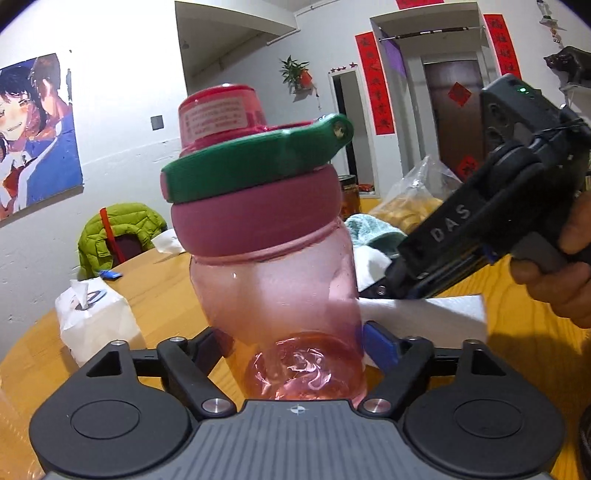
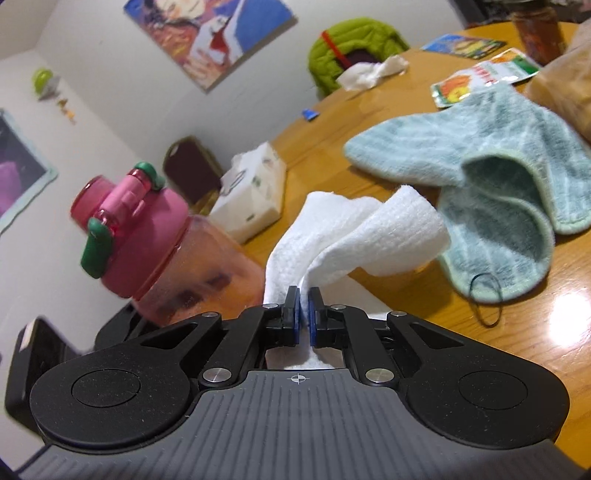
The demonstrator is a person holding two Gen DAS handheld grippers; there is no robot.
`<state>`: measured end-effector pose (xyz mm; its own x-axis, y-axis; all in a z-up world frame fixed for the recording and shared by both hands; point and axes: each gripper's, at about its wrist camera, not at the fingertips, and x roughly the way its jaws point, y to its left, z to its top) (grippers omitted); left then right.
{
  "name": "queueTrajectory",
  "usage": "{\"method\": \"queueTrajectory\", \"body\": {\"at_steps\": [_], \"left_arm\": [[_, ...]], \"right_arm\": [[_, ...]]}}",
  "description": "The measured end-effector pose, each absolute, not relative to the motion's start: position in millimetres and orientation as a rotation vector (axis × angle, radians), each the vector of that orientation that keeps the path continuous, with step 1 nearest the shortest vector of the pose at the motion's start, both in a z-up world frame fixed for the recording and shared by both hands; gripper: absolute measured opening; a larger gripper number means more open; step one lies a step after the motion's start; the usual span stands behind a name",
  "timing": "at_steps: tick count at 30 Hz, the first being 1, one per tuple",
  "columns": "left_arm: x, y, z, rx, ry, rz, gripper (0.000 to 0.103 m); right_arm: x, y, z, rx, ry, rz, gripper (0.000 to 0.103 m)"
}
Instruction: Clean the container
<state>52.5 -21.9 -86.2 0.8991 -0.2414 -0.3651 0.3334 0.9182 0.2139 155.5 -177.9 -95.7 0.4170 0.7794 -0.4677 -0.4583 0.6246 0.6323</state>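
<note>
A clear pink bottle [image 1: 280,291] with a pink lid and green strap is held above the wooden table. My left gripper [image 1: 299,343] is shut on its lower body. In the right wrist view the bottle [image 2: 162,251] shows at the left, tilted. My right gripper [image 2: 303,314] is shut on a white cloth [image 2: 354,236], which hangs out past the fingers beside the bottle. In the left wrist view my right gripper [image 1: 391,284] sits to the right of the bottle, with the white cloth [image 1: 424,314] spread below it.
On the wooden table [image 2: 517,332] lie a light blue towel [image 2: 491,177], a tissue box [image 2: 251,199], a crumpled tissue [image 2: 373,72], snack packets [image 2: 480,74], a jar [image 2: 539,29] and a black hair band [image 2: 487,302]. A green jacket [image 1: 118,236] hangs on a chair.
</note>
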Motion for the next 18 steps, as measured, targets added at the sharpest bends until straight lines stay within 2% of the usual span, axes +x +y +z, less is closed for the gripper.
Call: {"method": "queueTrajectory", "body": {"at_steps": [6,13,18], "left_arm": [[50.2,-24.7,-88.4,0.266,0.332,-0.321,0.075],[46.6,-28.4,-88.9,0.272,0.327,-0.344,0.075],[47.7,-28.3,-90.5,0.273,0.325,-0.343,0.075]], "right_arm": [[155.5,-185.4,-98.2,0.520,0.771,0.793,0.011],[149.8,-216.3,-93.2,0.835,0.565,0.940,0.011],[162.0,-206.4,-111.1,0.903,0.672,0.966,0.012]]}}
